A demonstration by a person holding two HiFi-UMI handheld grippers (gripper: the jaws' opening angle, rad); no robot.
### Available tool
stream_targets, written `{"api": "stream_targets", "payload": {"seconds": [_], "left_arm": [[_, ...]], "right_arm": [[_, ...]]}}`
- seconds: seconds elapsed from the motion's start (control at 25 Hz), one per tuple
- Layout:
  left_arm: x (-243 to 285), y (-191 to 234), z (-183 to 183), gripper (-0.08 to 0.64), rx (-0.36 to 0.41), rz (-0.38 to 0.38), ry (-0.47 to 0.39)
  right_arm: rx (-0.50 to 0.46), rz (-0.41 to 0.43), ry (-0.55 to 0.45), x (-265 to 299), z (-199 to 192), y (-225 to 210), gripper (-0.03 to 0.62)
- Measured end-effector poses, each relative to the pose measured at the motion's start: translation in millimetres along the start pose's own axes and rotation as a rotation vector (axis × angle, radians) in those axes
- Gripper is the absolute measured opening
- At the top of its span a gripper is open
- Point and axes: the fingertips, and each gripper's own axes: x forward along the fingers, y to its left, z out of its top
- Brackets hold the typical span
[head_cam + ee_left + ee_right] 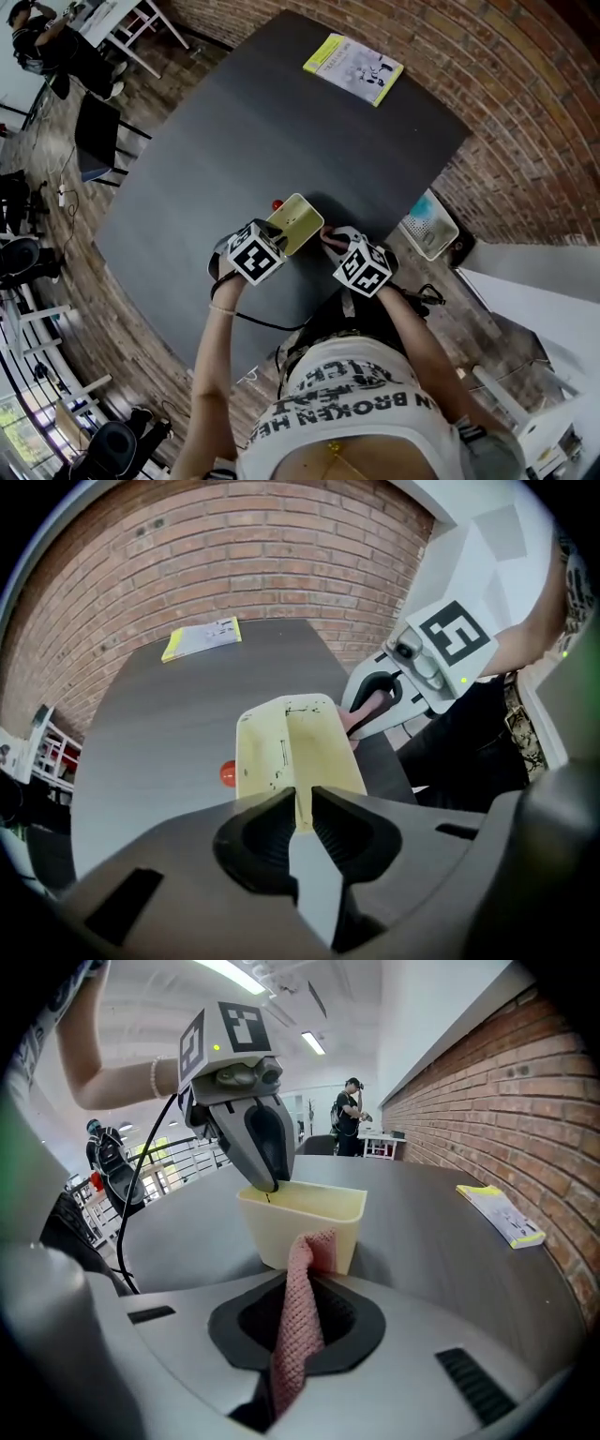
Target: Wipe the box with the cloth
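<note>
On the table [281,122], left fingers [260,833] grip box [300,747], right fingers [349,1320] cloth [300,1316].

Box [295,742]: pale creamy yellow, with a few thin dark scuffs inside.
Cloth [298,1335]: dusty pink, small waffle-like weave.
Table [262,122]: plain dark grey.
Booklet [353,67]: bright yellow edge, white cover with dark print.
Small round thing [228,773]: red-orange.
Wall [234,555]: reddish-brown brick, pale mortar lines.
Left gripper [302,803]: grey shell, black ribbed pads.
Right gripper [298,1288]: grey shell, black around the jaws.
Marker cubes [256,251]: white faces with black square patterns.
Shirt [356,403]: white with black lettering.
</note>
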Motion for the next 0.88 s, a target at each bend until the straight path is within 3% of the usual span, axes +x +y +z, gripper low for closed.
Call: {"api": "stream_targets", "payload": {"seconds": [0.08, 0.28, 0.44, 0.76, 0.88], "left_arm": [[5, 0, 1, 0.041, -0.004, -0.006, 0.046], [2, 8, 2, 0.018, -0.176, 0.01, 0.089], [2, 5, 3, 0.015, -0.245, 0.021, 0.101], [9, -8, 15, 0.017, -0.509, -0.014, 0.07], [10, -9, 16, 0.017, -0.549, -0.003, 0.06]], "right_arm": [[0.004, -0.008, -0.005, 0, 1, 0, 0.017], [0.087, -0.029, -0.04, 0, 4, -3, 0.017], [0.101, -0.051, -0.038, 1, 5, -4, 0.017], [0.099, -0.033, -0.032, 2, 0, 1, 0.017], [0.084, -0.02, -0.03, 4, -1, 13, 0.017]]}}
